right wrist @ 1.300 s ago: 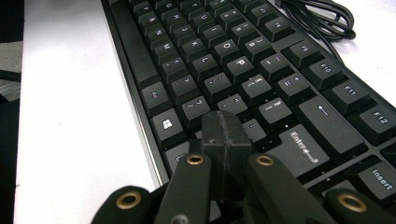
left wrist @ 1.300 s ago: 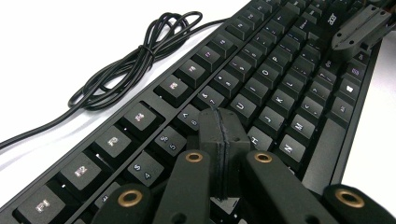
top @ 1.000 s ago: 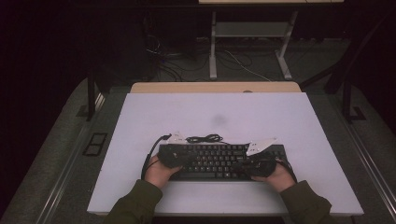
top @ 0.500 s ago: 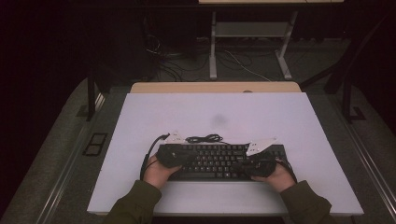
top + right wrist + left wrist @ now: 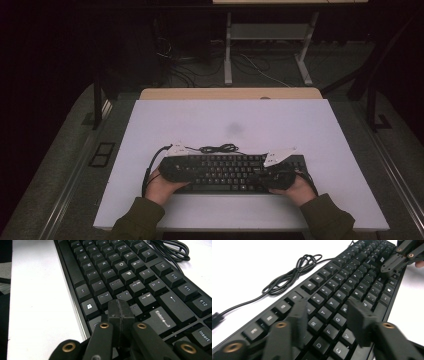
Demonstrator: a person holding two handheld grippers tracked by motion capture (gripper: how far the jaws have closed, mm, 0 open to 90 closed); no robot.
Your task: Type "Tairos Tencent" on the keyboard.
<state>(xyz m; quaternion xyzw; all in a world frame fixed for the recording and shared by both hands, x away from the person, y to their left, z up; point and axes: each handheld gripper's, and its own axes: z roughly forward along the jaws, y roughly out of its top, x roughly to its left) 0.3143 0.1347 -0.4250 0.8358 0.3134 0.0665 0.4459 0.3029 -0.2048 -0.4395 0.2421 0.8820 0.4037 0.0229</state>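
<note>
A black keyboard (image 5: 230,172) lies on the white table top (image 5: 225,120) near the front edge, its coiled cable (image 5: 217,148) just behind it. My left gripper (image 5: 186,172) hovers over the keyboard's left end. In the left gripper view the left gripper (image 5: 327,307) has its jaws apart above the letter keys (image 5: 329,312); they have just been opening, and nothing is gripped between them. My right gripper (image 5: 266,175) is over the keyboard's right end. In the right gripper view the right gripper (image 5: 120,307) has its pads pressed together, empty, above the keys near Enter (image 5: 162,317).
The cable (image 5: 287,277) loops on the table beyond the keyboard's far side. A wooden strip (image 5: 230,93) borders the table's far edge. Behind it stand a desk frame (image 5: 270,50) and floor cables (image 5: 175,65). White surface stretches to the left, right and back.
</note>
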